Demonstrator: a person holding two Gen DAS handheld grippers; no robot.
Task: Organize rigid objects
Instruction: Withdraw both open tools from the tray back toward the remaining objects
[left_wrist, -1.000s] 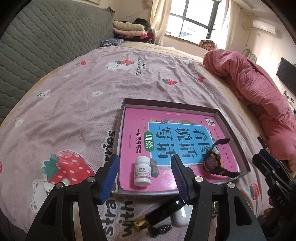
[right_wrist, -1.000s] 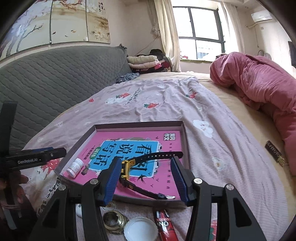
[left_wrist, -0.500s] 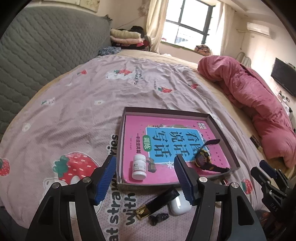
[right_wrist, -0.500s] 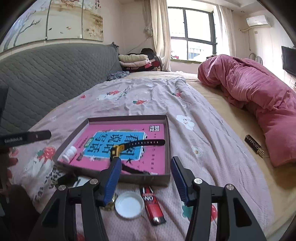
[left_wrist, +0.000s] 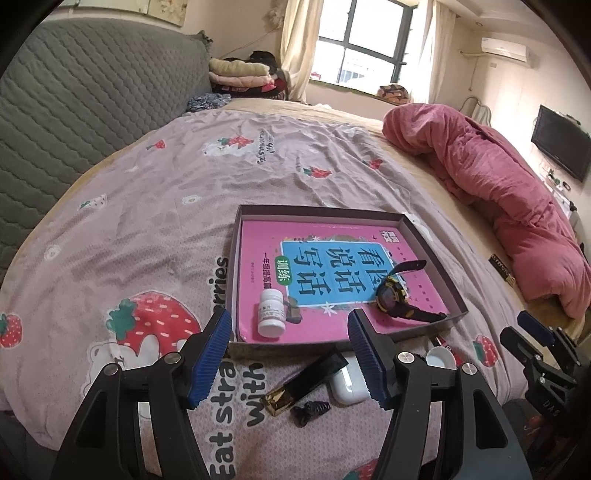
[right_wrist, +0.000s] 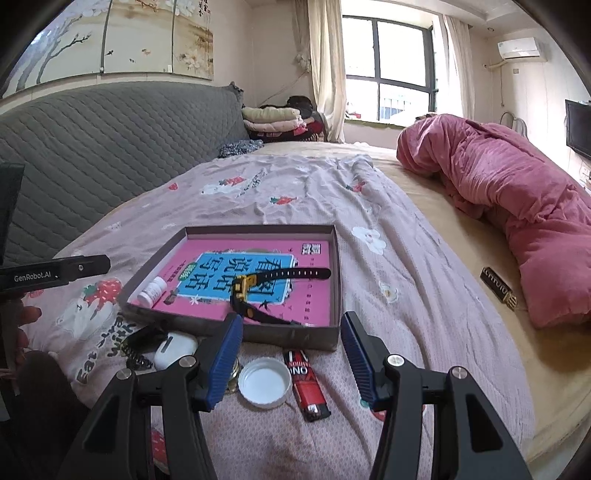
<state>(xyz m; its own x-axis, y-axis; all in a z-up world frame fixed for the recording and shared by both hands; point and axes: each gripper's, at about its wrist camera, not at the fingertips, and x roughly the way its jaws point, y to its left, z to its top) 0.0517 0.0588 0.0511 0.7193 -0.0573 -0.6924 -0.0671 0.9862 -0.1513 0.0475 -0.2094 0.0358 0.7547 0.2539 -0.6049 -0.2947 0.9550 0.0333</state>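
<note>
I'm working in a home bedroom: a bed (right_wrist: 332, 192) with a strawberry-print sheet, a grey quilted headboard (right_wrist: 110, 140), a rumpled pink duvet (right_wrist: 517, 206), folded clothes (right_wrist: 273, 118) by the curtained window (right_wrist: 388, 70), and a wall-mounted air conditioner (right_wrist: 521, 48).

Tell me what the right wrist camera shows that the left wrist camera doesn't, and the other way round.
Only the right wrist view shows the red lighter whole, lying beside the white cap, and the painted panels above the headboard. Only the left wrist view shows the black and gold tube clearly, with a small black spring clip by it. Both show the tray holding the pink book, pill bottle and watch, the white earbud case, and open, empty grippers.
</note>
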